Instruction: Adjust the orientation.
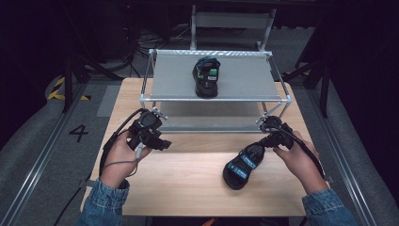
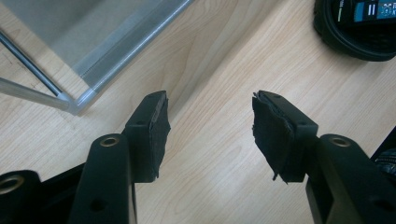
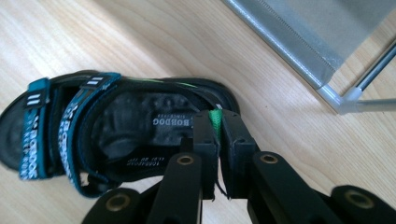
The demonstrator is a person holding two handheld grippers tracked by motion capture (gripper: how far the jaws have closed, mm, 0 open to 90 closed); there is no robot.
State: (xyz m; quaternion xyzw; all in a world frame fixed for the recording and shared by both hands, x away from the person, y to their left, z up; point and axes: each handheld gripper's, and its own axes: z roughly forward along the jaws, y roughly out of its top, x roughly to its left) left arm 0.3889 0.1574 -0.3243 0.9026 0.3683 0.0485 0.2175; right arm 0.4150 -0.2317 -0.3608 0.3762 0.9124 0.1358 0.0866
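Observation:
A black sandal with teal straps [image 1: 242,167] lies on the wooden table [image 1: 183,188], toe toward the person. My right gripper [image 1: 264,142] is at its heel. In the right gripper view the jaws of my right gripper [image 3: 218,126] are shut on the sandal's [image 3: 116,126] green heel tab [image 3: 215,117]. A second matching sandal [image 1: 207,77] stands on the top shelf of the metal rack [image 1: 216,99]. My left gripper [image 1: 162,144] hovers over the table's left side, in front of the rack. Its jaws [image 2: 210,126] are open with only bare wood between them.
The rack's front corner posts stand close to both grippers [image 2: 88,95] [image 3: 327,88]. The held sandal's toe [image 2: 355,28] shows at the top right of the left gripper view. Dark floor with rails surrounds the table.

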